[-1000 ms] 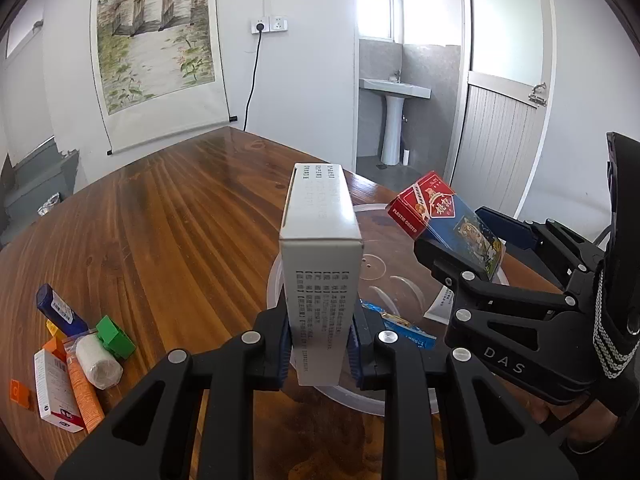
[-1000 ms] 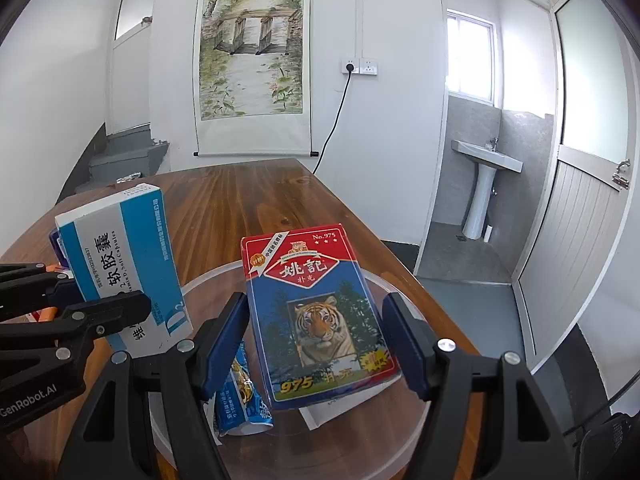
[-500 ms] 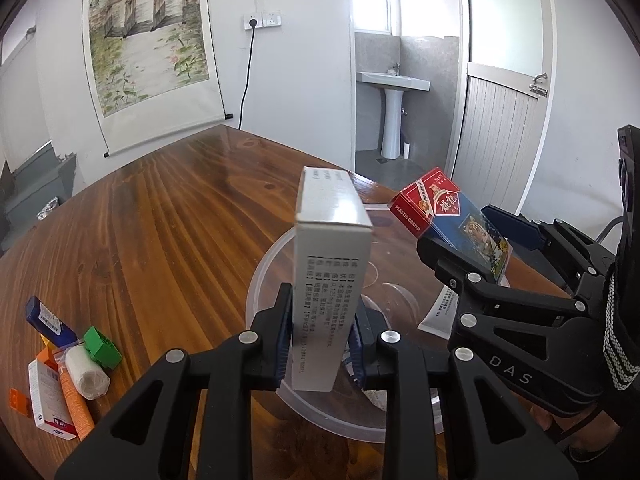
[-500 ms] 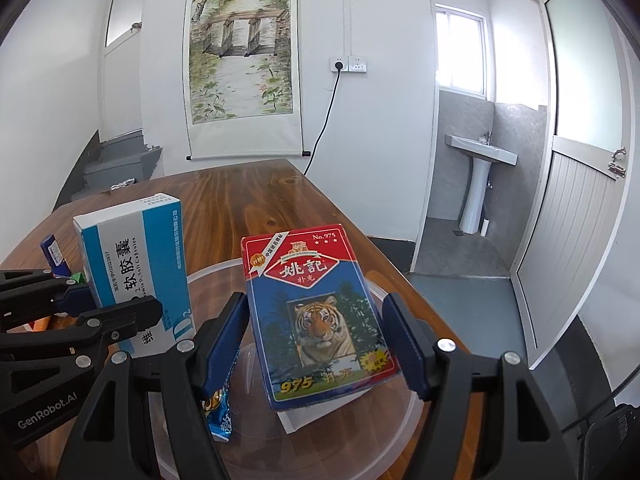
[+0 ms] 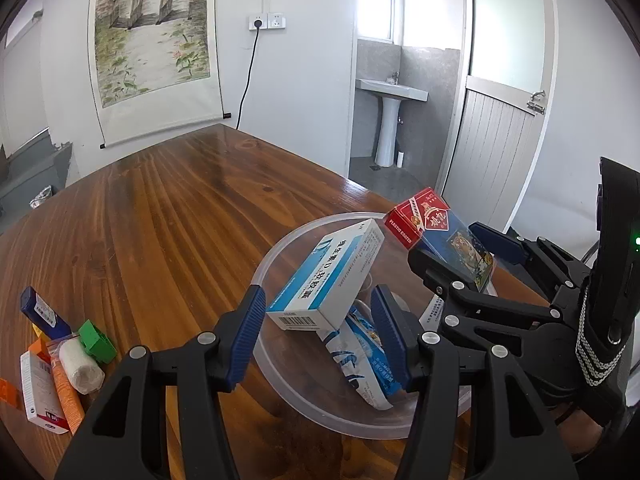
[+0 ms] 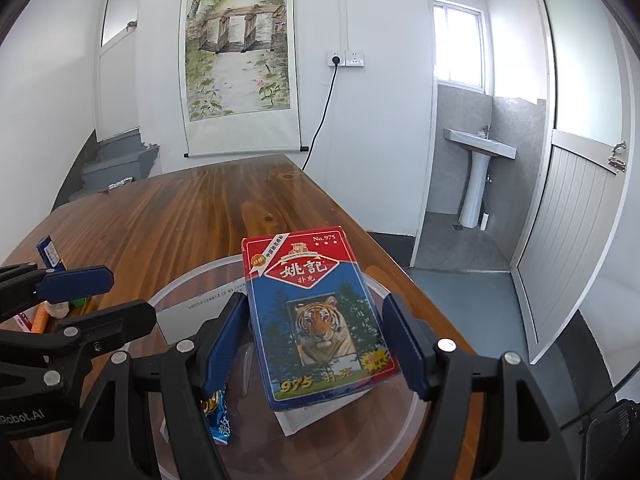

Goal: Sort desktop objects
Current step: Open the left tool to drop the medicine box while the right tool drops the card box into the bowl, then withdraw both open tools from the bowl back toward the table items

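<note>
A clear plastic bowl [image 5: 276,252] stands on the wooden table. A white and blue medicine box [image 5: 328,280] lies tilted inside it, over a blue sachet [image 5: 372,364]. My left gripper [image 5: 320,336] is over the bowl's near rim, its jaws opening. The box sits loose between them and the pads [image 5: 248,332] do not press on it. My right gripper [image 6: 316,344] is shut on a red and blue playing card pack [image 6: 316,320] with a tiger picture. It holds the pack above the bowl [image 6: 176,296]. The left wrist view shows the pack [image 5: 436,228] at the right.
Small items lie on the table's left side: a green block [image 5: 96,340], a bandage roll [image 5: 80,364], an orange tube [image 5: 68,400], a white and red box [image 5: 40,396] and a blue box [image 5: 40,312]. The table's right edge [image 6: 360,228] runs close past the bowl.
The left jaws have spread apart. The medicine box, held upright before, has dropped and lies tilted in the bowl. The right gripper still holds the card pack in the same place.
</note>
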Action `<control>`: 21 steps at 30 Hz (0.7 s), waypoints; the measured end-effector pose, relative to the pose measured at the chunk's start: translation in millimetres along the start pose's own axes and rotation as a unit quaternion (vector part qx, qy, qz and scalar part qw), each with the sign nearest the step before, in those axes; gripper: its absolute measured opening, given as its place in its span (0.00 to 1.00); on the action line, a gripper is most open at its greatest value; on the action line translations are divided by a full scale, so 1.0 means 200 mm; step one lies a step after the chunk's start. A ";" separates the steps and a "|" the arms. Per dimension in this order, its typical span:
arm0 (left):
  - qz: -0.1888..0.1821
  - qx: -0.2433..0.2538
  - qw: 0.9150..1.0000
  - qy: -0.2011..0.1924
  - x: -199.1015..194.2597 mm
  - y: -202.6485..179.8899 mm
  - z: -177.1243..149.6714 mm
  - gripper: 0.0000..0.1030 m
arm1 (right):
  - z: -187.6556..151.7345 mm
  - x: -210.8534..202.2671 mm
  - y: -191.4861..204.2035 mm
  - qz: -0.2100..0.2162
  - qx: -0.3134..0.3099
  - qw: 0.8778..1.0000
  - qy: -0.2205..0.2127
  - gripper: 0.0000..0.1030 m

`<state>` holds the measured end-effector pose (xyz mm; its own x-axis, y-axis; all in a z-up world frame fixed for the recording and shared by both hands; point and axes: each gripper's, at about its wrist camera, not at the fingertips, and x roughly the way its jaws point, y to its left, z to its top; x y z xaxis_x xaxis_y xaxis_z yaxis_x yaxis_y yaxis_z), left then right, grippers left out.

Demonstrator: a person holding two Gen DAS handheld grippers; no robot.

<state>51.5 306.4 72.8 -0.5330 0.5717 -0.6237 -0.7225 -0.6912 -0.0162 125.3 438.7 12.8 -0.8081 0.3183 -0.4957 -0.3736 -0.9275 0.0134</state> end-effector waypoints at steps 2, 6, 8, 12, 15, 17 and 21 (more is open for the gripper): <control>0.001 -0.006 1.000 -0.001 -0.01 0.02 -0.01 0.57 | 0.00 0.00 0.00 0.001 0.003 1.000 0.002 0.71; 0.004 -0.016 1.000 -0.002 -0.03 0.05 -0.03 0.57 | 0.00 0.00 0.01 0.004 0.007 1.000 0.005 0.72; 0.007 -0.020 1.000 -0.001 -0.04 0.07 -0.04 0.59 | 0.00 0.00 0.02 0.006 0.008 1.000 0.006 0.72; 0.013 -0.027 1.000 -0.008 -0.08 0.12 -0.07 0.65 | 0.00 -0.01 0.03 0.004 0.009 1.000 0.005 0.76; 0.017 -0.034 0.999 -0.012 -0.10 0.16 -0.08 0.66 | 0.00 -0.01 0.04 0.007 0.009 1.000 0.008 0.76; 0.021 -0.037 0.999 -0.013 -0.12 0.18 -0.09 0.66 | -0.01 -0.01 0.06 0.009 0.007 1.000 0.009 0.76; 0.033 -0.041 0.998 -0.014 -0.15 0.23 -0.12 0.66 | -0.01 -0.02 0.12 0.015 0.001 1.000 0.008 0.76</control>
<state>44.1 247.6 72.2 -0.5915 0.5354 -0.6029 -0.6471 -0.7613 -0.0413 120.9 414.8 14.7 -0.8118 0.2878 -0.5081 -0.3504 -0.9361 0.0297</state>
